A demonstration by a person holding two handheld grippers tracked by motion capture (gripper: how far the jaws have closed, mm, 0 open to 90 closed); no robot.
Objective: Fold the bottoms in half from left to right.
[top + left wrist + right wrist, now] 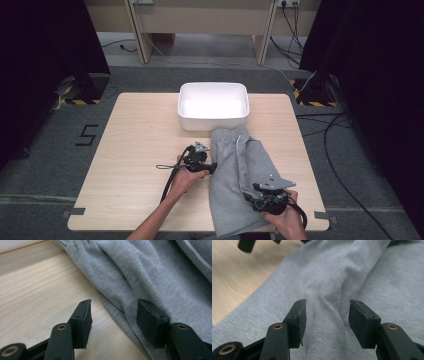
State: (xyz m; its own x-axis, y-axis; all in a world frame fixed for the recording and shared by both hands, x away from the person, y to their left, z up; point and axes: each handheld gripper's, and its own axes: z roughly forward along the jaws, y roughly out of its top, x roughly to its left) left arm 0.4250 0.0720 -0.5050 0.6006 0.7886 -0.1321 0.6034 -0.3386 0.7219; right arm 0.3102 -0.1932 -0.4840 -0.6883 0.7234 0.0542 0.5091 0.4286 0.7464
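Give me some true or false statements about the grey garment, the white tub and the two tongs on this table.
1. The grey garment lies on the wooden table. True.
2. The white tub holds folded clothes. False: its inside looks bare.
3. The left tongs are clamped on a sleeve. False: the jaws stand apart at the garment's edge.
4. The right tongs stand open over grey fabric. True.
5. The garment hangs over the tub's far rim. False: it stops near the tub's front wall.

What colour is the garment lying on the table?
The garment is plain light grey, without pattern; the left gripper view shows it best.
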